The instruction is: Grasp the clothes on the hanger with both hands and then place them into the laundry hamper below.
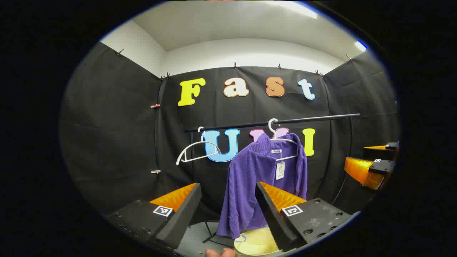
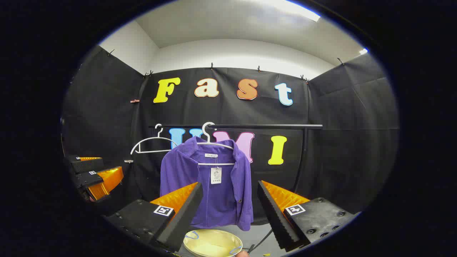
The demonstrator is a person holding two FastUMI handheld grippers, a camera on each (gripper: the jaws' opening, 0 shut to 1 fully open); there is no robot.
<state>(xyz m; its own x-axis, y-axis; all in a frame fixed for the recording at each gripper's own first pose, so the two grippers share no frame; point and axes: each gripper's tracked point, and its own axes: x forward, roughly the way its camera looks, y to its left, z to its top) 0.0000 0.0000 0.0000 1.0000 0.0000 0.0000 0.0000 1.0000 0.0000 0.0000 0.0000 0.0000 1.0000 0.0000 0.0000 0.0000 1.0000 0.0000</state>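
In the left gripper view, the left gripper (image 1: 228,214) sits at the bottom with its jaws spread wide and nothing between them. Part of a hand (image 1: 219,253) shows at the very bottom edge. Just beyond the jaws stands the pale yellow round laundry hamper (image 1: 255,244) with thin blue handles, resting on the grey floor (image 1: 194,237). Directly above the hamper hangs the purple ribbed long-sleeved jacket (image 1: 250,178), with a white tag at its collar. It hangs on 1 white plastic hanger (image 1: 282,141) hooked over the black horizontal rail (image 1: 303,120). A 2nd, bare white hanger (image 1: 196,151) hangs near the rail's other end, well apart from the jacket. At the right edge of this view the right gripper (image 1: 371,159) is visible, its jaws also apart.

In the right gripper view, the right gripper (image 2: 230,212) shows open, empty jaws at the bottom. The laundry hamper (image 2: 212,244) lies just beyond them, below the jacket (image 2: 207,185). The jacket hangs untouched on its hanger (image 2: 216,144) from the rail (image 2: 264,126), with the bare hanger (image 2: 153,144) beside it. The left gripper (image 2: 94,173) appears at the left edge.
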